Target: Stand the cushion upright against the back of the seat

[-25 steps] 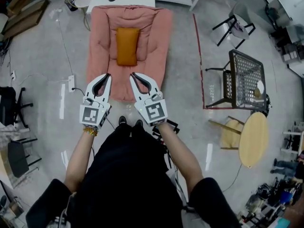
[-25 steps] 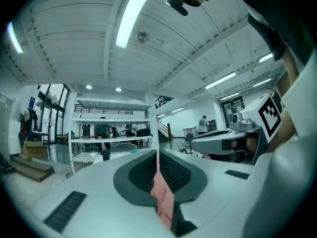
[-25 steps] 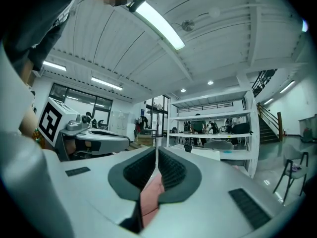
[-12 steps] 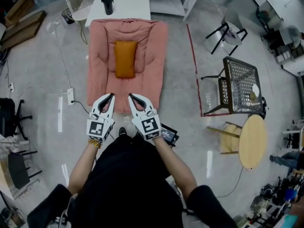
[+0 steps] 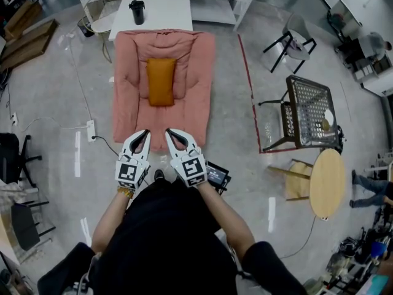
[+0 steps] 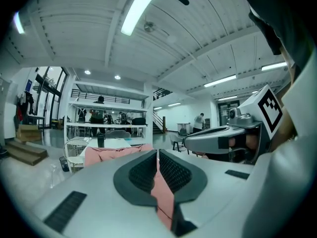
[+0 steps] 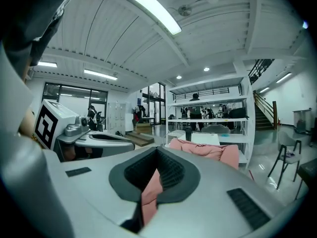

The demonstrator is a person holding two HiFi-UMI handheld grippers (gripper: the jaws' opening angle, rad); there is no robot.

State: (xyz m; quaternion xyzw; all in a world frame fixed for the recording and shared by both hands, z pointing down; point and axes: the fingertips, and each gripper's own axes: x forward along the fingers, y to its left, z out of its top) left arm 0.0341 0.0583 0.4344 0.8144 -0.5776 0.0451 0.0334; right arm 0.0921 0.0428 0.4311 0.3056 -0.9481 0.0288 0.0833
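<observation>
head view: orange cushion (image 5: 161,82) lies flat on the middle of the pink floor seat (image 5: 199,72), its long side running along the seat, nearer the back end. white desk (image 5: 161,5) carrying a black cup (image 5: 137,11) stands just beyond the seat back. left hand-held gripper (image 5: 142,133) and right hand-held gripper (image 5: 171,132) sit side by side at the seat's near edge, well apart from the cushion.
left gripper view: pads (image 6: 143,171) pressed together, nothing pinched; pink seat shows behind them.
right gripper view: pads (image 7: 171,170) pressed together, nothing pinched; seat ahead.
</observation>
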